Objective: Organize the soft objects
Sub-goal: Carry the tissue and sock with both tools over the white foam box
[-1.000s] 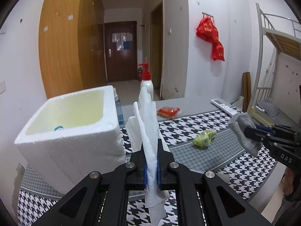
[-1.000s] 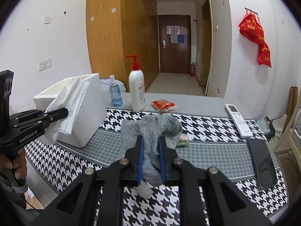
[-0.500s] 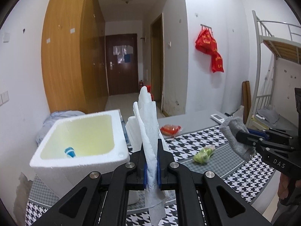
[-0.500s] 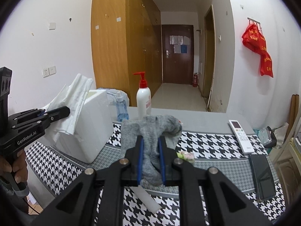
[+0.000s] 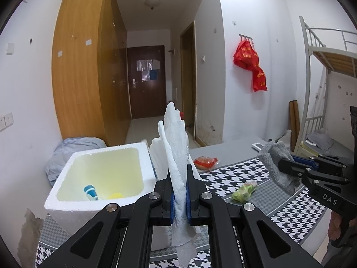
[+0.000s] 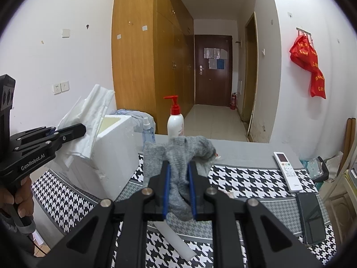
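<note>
Left tool [image 5: 180, 192] clamped narrow on a white paper towel [image 5: 176, 156], held upright above the desk [image 5: 256, 154], just right of the white foam box [image 5: 98, 178] at 9 o'clock. Right tool [image 6: 179, 185] pinched on a grey sock [image 6: 178, 154], lifted off the desk at 3 o'clock. Green packet [image 5: 244, 191] lying between them on the houndstooth mat [image 5: 234, 175].

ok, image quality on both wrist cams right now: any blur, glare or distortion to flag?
Left wrist view: sharp, heavy fisheye bowing of the walls, black vignette corners; white paper towel in the left gripper stays crisp. Right wrist view: same bowing, no motion blur; grey knitted sock in the right gripper is sharp, faint reflection on the black phone.
</note>
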A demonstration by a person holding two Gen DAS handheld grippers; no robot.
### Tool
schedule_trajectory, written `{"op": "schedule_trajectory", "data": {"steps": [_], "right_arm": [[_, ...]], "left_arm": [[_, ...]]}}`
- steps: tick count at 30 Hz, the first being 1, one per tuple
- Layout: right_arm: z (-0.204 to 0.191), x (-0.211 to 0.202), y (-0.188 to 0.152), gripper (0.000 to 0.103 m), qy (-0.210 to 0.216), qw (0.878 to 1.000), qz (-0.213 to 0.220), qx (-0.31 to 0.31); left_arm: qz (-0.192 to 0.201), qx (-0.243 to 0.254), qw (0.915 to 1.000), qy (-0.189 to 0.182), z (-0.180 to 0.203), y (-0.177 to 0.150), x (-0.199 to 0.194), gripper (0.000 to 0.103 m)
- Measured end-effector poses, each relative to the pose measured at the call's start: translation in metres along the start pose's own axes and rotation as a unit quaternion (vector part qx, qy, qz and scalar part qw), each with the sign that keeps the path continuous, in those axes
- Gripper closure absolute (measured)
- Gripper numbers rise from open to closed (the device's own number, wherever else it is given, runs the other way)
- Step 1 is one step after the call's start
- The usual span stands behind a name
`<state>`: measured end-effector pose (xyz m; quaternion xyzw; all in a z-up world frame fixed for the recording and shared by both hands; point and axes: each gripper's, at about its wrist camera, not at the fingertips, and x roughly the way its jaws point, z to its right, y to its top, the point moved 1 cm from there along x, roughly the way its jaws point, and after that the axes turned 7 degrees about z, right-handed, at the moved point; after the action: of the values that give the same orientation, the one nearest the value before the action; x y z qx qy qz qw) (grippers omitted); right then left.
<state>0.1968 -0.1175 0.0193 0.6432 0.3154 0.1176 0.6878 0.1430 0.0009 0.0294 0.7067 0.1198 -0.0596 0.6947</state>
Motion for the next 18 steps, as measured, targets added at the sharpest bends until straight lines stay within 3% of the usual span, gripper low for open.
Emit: {"op": "schedule_trajectory", "data": {"steps": [18], "right_arm": [[-0.011, 0.004, 0.017, 0.084, 0.011, 1.000, 0.019, -0.008]], "left_arm": [[0.021, -0.005, 0.9996, 0.020, -0.015, 0.014, -0.004, 0.095]]}}
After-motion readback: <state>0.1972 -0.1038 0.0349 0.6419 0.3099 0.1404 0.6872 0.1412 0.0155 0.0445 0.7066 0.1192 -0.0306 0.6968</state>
